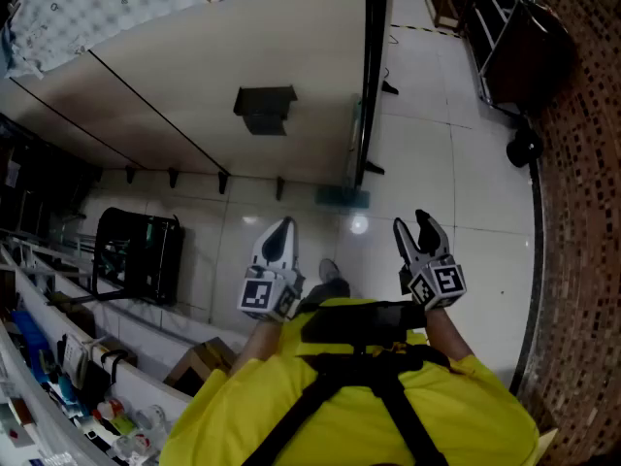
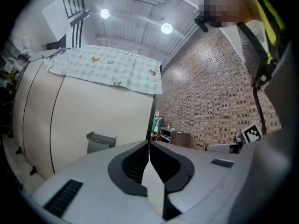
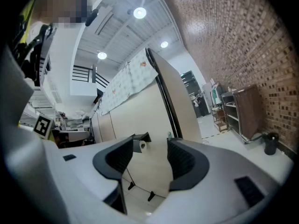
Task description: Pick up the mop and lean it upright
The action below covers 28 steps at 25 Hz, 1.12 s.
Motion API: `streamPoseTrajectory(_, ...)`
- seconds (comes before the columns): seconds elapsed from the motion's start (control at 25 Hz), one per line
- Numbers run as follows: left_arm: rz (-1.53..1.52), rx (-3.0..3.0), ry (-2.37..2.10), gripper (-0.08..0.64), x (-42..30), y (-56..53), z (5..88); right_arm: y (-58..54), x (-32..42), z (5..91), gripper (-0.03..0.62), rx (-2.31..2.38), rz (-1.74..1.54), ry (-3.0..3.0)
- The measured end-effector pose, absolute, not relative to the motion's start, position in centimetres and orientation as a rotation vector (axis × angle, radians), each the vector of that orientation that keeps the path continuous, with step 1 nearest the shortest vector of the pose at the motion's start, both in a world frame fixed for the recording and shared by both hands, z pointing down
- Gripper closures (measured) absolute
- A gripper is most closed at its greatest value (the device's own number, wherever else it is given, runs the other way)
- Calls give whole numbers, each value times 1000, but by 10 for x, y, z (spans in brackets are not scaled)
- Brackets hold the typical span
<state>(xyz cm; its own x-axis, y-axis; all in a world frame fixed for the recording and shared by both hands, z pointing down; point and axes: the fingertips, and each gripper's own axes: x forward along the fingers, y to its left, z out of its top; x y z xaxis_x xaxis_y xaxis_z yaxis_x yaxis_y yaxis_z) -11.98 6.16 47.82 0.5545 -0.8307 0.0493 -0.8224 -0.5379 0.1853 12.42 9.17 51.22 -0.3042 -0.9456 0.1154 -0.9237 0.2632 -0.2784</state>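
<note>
ok so from where I'm standing the mop [image 1: 343, 196] already looks parked. Its teal head sits on the floor [image 1: 456, 163] right at the foot of the partition [image 1: 194, 76], at the corner where the black end post [image 1: 370, 66] comes down. The thin handle runs up along that post, near enough upright. Can't tell if the handle actually touches the post or just stands beside it, it's too thin and pale in the head view

Neither claw has it. The left claw [image 1: 281, 227] is pinched closed on nothing, tips meeting. The right claw [image 1: 411, 223] is spread wide, with only the partition and floor showing through the gap. Both are up in front of the person's chest, well apart from the mop

My read: the leaning step is basically finished and this is the hands-off bit. If anything's left, it's checking the mop won't slip on that shiny tile, since the head could slide out from the post. If it needed redoing, the open right claw is the one ready to go: reach forward to the handle partway up, close on it, and set it back against the post
</note>
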Motion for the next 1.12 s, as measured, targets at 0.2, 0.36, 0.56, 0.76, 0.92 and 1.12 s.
streamPoseTrajectory(0.2,-16,2590,-1452,552,-140,-18,477,-23,112,522,356,-1917,-414,2425)
streamPoseTrajectory(0.36,27,2554,-1452,552,-145,-59,486,-110,107,562,298,-2016,-457,2440)
streamPoseTrajectory(0.56,34,2510,-1469,552,-136,-104,487,-201,109,617,298,-2091,-526,2452)
streamPoseTrajectory(0.76,45,2462,-1546,552,-143,-133,487,-257,105,659,318,-2085,-594,2493)
streamPoseTrajectory(0.92,108,2409,-1601,552,-152,-158,501,-291,101,671,369,-2094,-603,2499)
streamPoseTrajectory(1.12,157,2358,-1632,552,-153,-185,515,-308,88,675,465,-2104,-575,2531)
